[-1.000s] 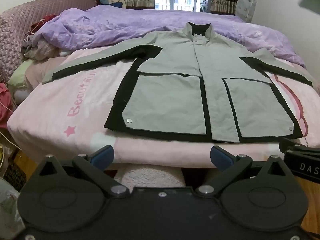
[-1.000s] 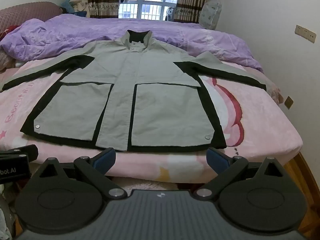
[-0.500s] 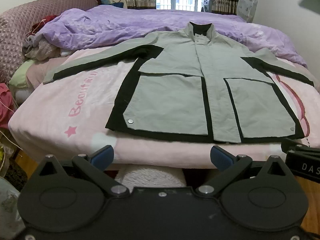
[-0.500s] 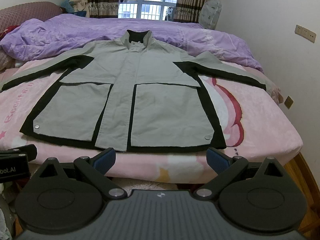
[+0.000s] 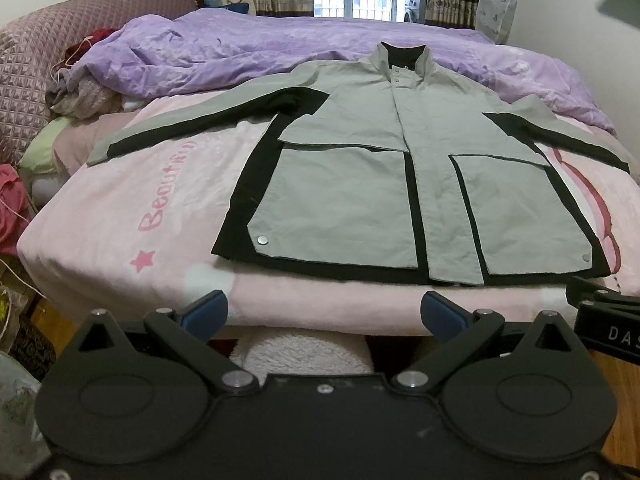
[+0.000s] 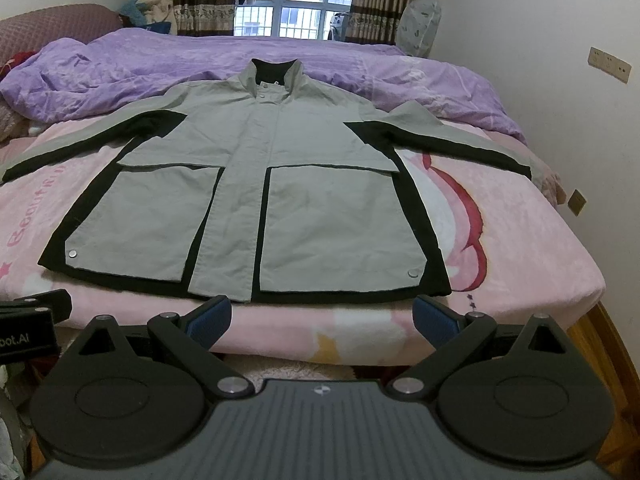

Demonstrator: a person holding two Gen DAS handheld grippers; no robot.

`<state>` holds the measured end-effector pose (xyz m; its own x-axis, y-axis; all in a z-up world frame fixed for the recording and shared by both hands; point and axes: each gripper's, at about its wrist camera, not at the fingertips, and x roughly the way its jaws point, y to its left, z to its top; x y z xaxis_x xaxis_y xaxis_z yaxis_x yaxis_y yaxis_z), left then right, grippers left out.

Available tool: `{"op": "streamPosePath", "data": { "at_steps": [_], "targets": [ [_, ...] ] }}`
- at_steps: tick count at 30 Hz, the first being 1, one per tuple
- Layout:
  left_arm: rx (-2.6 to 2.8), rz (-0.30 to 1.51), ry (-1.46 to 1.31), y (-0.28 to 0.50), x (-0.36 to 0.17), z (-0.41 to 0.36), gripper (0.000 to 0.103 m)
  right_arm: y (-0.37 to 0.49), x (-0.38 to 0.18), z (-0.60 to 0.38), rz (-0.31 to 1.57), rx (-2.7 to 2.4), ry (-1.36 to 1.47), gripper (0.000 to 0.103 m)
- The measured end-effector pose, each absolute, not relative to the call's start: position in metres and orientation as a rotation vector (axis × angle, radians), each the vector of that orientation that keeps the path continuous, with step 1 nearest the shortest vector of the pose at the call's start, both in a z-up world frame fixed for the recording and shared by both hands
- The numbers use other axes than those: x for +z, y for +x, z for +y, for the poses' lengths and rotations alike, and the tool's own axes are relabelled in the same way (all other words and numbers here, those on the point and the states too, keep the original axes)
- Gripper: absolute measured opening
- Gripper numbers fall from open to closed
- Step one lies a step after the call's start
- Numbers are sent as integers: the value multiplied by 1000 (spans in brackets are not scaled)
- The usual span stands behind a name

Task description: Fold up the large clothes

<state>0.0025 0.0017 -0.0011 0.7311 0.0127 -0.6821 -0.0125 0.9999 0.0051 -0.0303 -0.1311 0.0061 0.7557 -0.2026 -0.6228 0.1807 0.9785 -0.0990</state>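
A grey jacket with black panels lies flat and front up on the pink bed, both sleeves spread out to the sides; it also shows in the right wrist view. My left gripper is open and empty, held in front of the bed's near edge, below the jacket's hem. My right gripper is open and empty, also short of the hem. Each gripper's body shows at the edge of the other's view.
A pink blanket covers the bed. A rumpled purple duvet lies behind the jacket's collar. A padded headboard and a pile of clothes stand at the left. A wall with sockets runs along the right. A white fluffy rug lies below.
Both grippers have edged slightly closer to the bed. The jacket has not moved, and both grippers stay open.
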Motion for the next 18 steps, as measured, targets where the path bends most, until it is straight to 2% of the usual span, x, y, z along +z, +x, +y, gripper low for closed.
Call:
{"op": "streamPosePath", "data": {
  "at_steps": [18],
  "targets": [
    [14, 756, 1, 3, -2, 0, 103, -30, 5, -134, 684, -208, -31, 103]
  ]
}}
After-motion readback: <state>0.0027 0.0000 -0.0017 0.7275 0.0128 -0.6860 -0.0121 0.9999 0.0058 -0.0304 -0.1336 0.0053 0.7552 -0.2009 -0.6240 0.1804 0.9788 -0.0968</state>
